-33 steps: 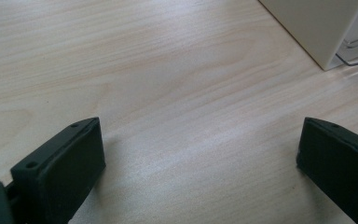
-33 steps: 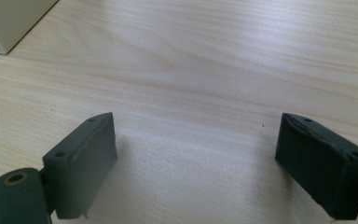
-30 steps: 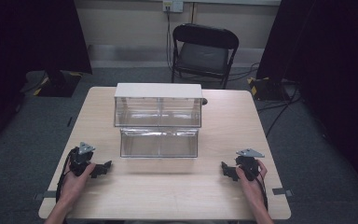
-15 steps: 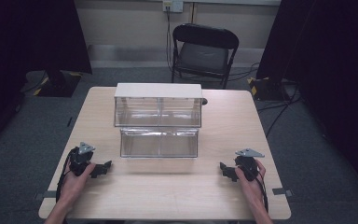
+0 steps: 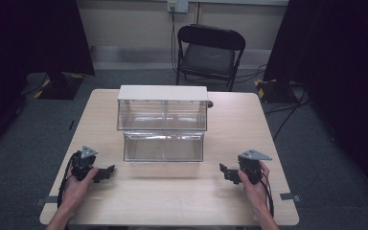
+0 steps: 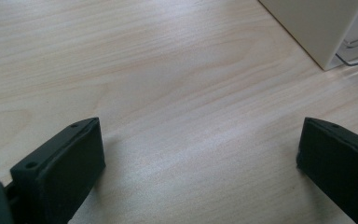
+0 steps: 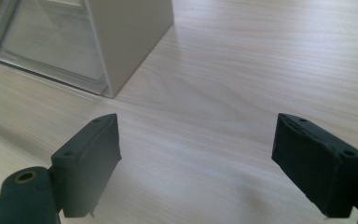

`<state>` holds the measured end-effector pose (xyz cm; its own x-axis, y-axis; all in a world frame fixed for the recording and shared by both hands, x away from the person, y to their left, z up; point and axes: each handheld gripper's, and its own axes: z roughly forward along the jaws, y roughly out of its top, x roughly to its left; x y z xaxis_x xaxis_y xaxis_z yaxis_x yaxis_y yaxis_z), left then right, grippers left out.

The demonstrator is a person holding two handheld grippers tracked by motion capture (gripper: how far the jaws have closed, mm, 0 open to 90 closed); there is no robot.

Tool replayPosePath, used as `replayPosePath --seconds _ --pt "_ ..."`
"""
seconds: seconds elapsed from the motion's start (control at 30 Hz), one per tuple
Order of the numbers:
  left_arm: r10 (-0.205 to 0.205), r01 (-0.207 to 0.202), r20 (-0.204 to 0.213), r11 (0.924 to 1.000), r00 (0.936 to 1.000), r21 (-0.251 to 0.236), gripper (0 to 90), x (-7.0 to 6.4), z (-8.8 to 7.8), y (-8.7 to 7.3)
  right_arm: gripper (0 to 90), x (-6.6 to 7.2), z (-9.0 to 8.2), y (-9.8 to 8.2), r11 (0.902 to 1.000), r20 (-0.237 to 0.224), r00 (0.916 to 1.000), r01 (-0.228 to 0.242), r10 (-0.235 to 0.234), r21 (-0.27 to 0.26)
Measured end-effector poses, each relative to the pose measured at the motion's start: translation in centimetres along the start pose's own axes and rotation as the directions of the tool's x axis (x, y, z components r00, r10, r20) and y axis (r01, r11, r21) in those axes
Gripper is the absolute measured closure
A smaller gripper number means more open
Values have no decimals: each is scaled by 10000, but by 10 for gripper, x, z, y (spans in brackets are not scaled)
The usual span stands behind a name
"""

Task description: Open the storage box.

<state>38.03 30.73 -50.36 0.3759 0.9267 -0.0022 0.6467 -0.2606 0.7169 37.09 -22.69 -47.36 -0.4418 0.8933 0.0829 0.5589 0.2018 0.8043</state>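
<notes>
Gaping wide and empty, each hand-held gripper (image 5: 106, 172) (image 5: 226, 172) rests on pale woodgrain table (image 5: 182, 201) near clear drawers (image 5: 163, 146).

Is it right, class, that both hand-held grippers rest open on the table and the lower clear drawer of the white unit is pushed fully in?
Not quite. The high view shows the lower clear drawer pulled out toward the person, not pushed in. The rest holds: the left hand-held gripper and right hand-held gripper rest open on the table.

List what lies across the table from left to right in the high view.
left gripper → clear drawer unit → right gripper
</notes>
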Motion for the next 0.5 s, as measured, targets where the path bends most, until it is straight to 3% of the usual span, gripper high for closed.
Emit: replayPosePath --seconds 0.27,0.5 --pt "4 -4 -5 10000 10000 3 3 0 0 0 144 15 -1 6 9996 -623 9978 227 -237 -166" --pt "1 -1 -5 10000 10000 -1 3 0 0 0 145 26 -2 11 9984 -845 9951 495 -516 -268"
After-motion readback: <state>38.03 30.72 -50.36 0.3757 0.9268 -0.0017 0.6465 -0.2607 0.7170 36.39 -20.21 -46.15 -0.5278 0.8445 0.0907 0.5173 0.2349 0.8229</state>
